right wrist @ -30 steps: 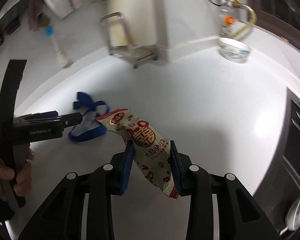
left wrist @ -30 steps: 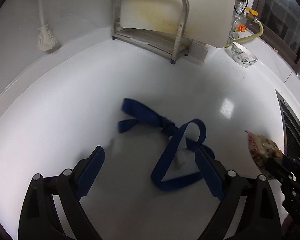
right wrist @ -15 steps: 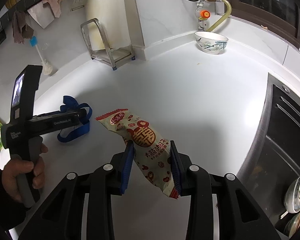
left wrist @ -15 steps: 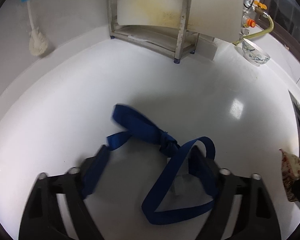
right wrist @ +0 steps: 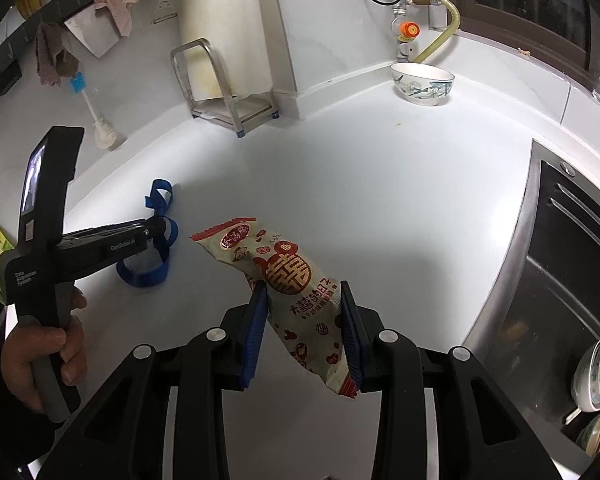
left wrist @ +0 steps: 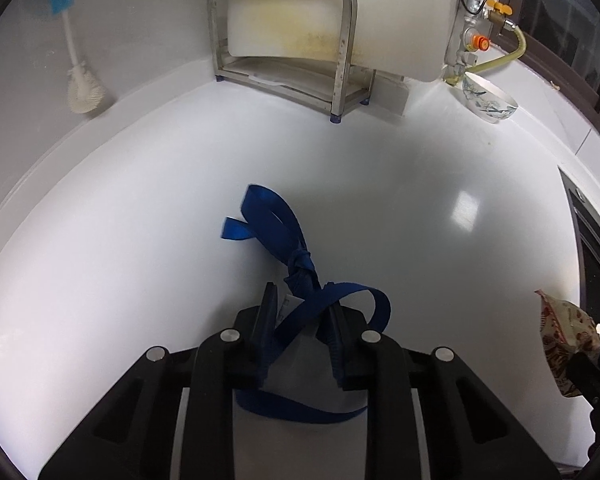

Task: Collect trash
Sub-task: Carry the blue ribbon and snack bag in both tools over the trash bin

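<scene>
Left wrist: gripper (left wrist: 300, 312) tight on blue strap (left wrist: 284, 236).

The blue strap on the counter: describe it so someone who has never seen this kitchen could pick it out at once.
On the white countertop, in front of the steel rack against the back wall, lies the blue strap. It is flat webbing knotted mid-length, with one loop running between the fingers of the left gripper. Nothing else on the counter is blue ribbon; the snack wrapper is printed red and cream.
</scene>
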A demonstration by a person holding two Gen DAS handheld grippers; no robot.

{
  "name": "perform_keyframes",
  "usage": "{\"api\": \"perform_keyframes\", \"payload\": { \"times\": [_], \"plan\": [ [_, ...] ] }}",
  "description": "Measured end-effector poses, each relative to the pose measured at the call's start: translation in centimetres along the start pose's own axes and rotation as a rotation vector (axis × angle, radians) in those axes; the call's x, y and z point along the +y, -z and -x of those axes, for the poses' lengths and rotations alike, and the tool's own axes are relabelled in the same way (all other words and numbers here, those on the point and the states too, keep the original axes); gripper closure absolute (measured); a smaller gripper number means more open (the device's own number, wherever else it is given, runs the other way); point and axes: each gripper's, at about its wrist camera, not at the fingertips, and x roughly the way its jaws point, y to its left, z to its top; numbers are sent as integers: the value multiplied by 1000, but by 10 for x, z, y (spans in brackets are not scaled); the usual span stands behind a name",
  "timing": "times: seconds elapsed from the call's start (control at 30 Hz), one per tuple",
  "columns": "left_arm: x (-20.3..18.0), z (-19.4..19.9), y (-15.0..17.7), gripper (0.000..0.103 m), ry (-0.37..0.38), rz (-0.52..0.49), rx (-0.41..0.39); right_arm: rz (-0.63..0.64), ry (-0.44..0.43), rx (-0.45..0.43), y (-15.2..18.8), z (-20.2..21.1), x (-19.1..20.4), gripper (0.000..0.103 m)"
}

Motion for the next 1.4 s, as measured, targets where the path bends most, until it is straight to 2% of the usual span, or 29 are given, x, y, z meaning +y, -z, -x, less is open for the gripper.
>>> {"api": "perform_keyframes", "payload": {
  "times": [0.5, 0.8, 1.03, 1.4],
  "plan": [
    [4, 96, 46, 80, 29, 5, -43, -16, -40, -21, 28, 69, 14, 69],
    [0, 152, 89, 80, 20, 31, -53, 1, -77, -2, 61, 115, 1, 69],
    [-43, 197, 133, 80, -34, 74, -71, 54, -151, 21, 92, 145, -28, 69],
    [-132, 253, 207, 80, -133, 188, -85, 165, -267, 29, 142, 204, -100, 69]
  ]
}}
